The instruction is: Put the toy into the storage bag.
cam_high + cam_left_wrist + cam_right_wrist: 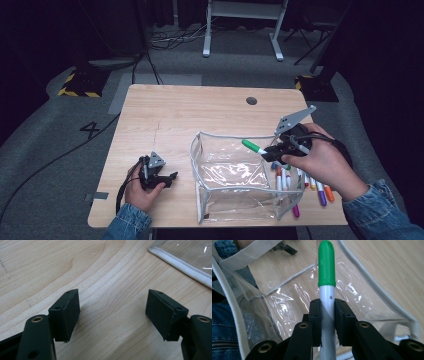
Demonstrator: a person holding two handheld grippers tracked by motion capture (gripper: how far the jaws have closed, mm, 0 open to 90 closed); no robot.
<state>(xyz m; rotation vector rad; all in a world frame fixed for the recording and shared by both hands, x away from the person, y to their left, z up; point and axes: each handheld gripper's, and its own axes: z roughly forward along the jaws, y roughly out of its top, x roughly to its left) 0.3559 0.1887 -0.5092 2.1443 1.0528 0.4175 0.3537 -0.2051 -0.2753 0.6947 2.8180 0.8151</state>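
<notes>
Right gripper (327,315) clamping green-capped marker (327,277) over clear pouch (225,175), left gripper (112,315) gaping (empty), wooden table (175,115), grey carpet.

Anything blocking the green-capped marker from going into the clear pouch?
Nothing visible. The right gripper holds the green-capped marker with its cap already past the clear pouch's white-trimmed rim, above the open mouth. The left gripper stands open on the table, clear of the pouch.

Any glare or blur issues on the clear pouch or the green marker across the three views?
High view: glare streaks on the clear pouch, surroundings dark. Right gripper view: green marker sharp, white highlights on the pouch film. Left gripper view: left gripper jaws cast soft shadows on the table; far edge slightly soft.
</notes>
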